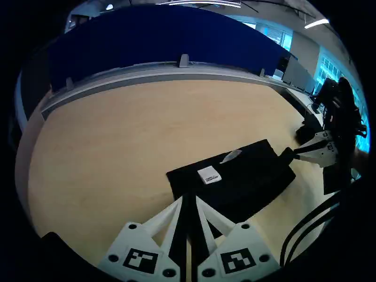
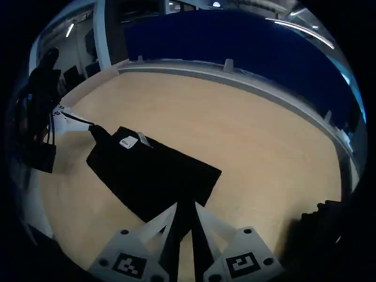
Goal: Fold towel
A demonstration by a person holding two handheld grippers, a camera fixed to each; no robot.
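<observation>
Left gripper [image 1: 190, 201] and right gripper [image 2: 185, 209] are both pinched tight on opposite ends of the towel [image 1: 244, 181], middle of the desk [image 1: 117, 141].

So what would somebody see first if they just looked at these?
A black towel lying on the pale wooden table, with a little white tag on top. The left gripper and the right gripper each pinch an edge of it in their fingers. Behind the table stands a dark blue wall.
</observation>
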